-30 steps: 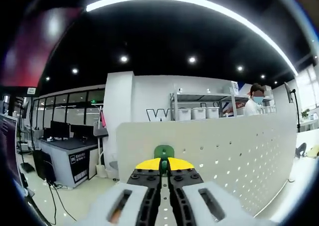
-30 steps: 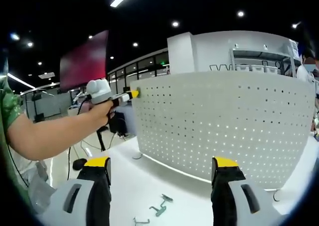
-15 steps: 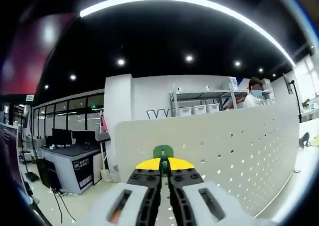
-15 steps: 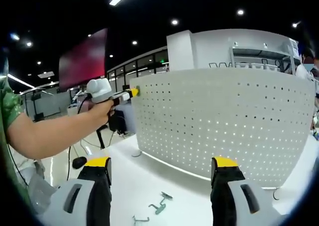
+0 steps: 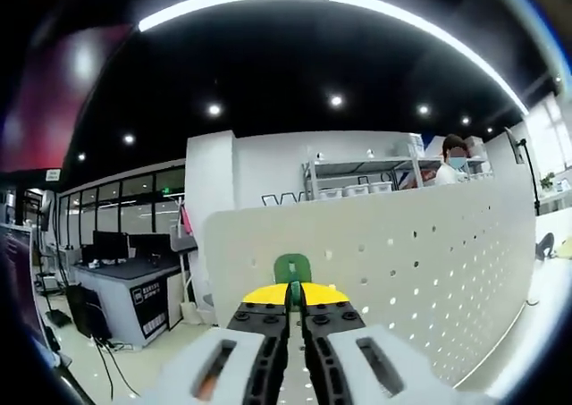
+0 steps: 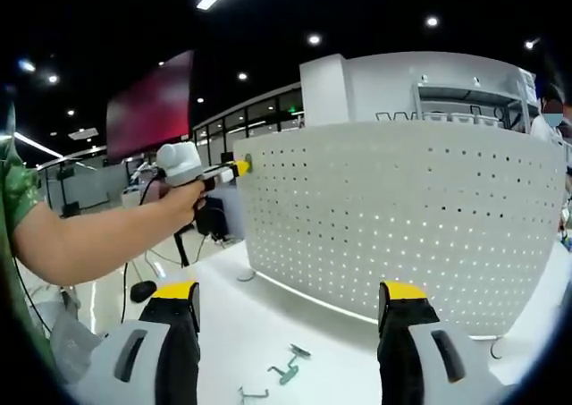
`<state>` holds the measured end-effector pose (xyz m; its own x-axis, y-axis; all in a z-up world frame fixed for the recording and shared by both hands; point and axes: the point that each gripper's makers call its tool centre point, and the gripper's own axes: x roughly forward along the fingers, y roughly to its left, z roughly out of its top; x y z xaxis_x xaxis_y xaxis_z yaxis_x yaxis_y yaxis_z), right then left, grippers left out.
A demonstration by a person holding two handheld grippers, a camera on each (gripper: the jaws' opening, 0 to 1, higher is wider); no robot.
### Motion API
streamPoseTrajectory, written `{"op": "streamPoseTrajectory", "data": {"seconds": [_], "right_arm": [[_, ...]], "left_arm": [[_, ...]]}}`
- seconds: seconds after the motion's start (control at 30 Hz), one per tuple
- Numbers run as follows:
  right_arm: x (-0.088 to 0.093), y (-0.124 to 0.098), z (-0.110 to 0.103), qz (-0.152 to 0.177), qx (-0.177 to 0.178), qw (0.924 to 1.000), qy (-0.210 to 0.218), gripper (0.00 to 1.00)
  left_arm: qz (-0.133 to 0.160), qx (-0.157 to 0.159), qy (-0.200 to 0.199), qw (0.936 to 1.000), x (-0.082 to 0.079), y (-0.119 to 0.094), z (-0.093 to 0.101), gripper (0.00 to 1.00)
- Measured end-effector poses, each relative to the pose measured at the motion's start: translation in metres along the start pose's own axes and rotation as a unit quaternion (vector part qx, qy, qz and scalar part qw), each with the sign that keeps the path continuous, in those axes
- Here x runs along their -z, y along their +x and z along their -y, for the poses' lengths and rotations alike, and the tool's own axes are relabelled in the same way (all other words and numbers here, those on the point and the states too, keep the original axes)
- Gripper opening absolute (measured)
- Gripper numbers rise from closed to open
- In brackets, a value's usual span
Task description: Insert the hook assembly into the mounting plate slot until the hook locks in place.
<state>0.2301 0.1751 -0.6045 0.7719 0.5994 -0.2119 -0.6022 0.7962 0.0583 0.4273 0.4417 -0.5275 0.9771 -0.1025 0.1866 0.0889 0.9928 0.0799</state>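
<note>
My left gripper (image 5: 294, 291) is shut on a green hook (image 5: 292, 269), whose rounded top sticks up between the yellow tips. It is held against the upper left part of the white pegboard plate (image 5: 420, 271). In the right gripper view the same plate (image 6: 402, 217) stands upright on the white table, and a person's hand holds the left gripper (image 6: 239, 165) at its top left corner. My right gripper (image 6: 290, 302) hangs open in front of the plate with nothing between its jaws. Loose green hooks (image 6: 288, 366) lie on the table below it.
The white table (image 6: 268, 324) runs along the foot of the plate. A person's forearm (image 6: 89, 240) reaches in from the left. A round foot (image 6: 494, 350) sits at the plate's lower right. Office desks, shelving and a standing person lie behind.
The left gripper view has tilted slightly, so the plate's top edge sits a bit higher. The hook stays gripped at the plate. The right gripper has not moved.
</note>
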Motion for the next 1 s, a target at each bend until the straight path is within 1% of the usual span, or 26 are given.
{"op": "streamPoseTrajectory", "data": {"seconds": [0.23, 0.37, 0.47, 0.6, 0.73, 0.83, 0.93, 1.0], "right_arm": [[0.001, 0.0, -0.002, 0.0, -0.003, 1.0, 0.0, 0.83], [0.0, 0.001, -0.002, 0.001, -0.004, 1.0, -0.001, 0.83], [0.0, 0.0, -0.003, 0.0, -0.006, 1.0, 0.0, 0.83], [0.001, -0.001, -0.003, 0.0, -0.006, 1.0, 0.0, 0.83], [-0.001, -0.002, -0.005, 0.002, -0.008, 1.0, 0.0, 0.83], [-0.001, -0.001, -0.007, 0.003, -0.009, 1.0, -0.001, 0.83], [-0.002, -0.001, -0.007, 0.004, -0.01, 0.9999, -0.001, 0.83], [-0.002, -0.001, -0.008, 0.004, -0.011, 0.9999, -0.001, 0.83]], "left_arm": [[-0.009, 0.004, -0.016, 0.9998, 0.0, 0.0, 0.001, 0.06], [-0.013, 0.004, -0.02, 0.9997, 0.0, -0.001, 0.001, 0.12], [-0.016, 0.005, -0.028, 0.9995, 0.001, -0.001, 0.002, 0.19], [-0.019, 0.009, -0.027, 0.9994, 0.001, -0.004, 0.004, 0.2], [-0.019, 0.014, -0.034, 0.9991, 0.0, -0.005, 0.006, 0.31], [-0.021, 0.019, -0.038, 0.9989, 0.0, -0.008, 0.009, 0.36], [-0.023, 0.026, -0.043, 0.9985, 0.0, -0.009, 0.012, 0.44], [-0.028, 0.032, -0.041, 0.9982, 0.002, -0.011, 0.015, 0.49]]}}
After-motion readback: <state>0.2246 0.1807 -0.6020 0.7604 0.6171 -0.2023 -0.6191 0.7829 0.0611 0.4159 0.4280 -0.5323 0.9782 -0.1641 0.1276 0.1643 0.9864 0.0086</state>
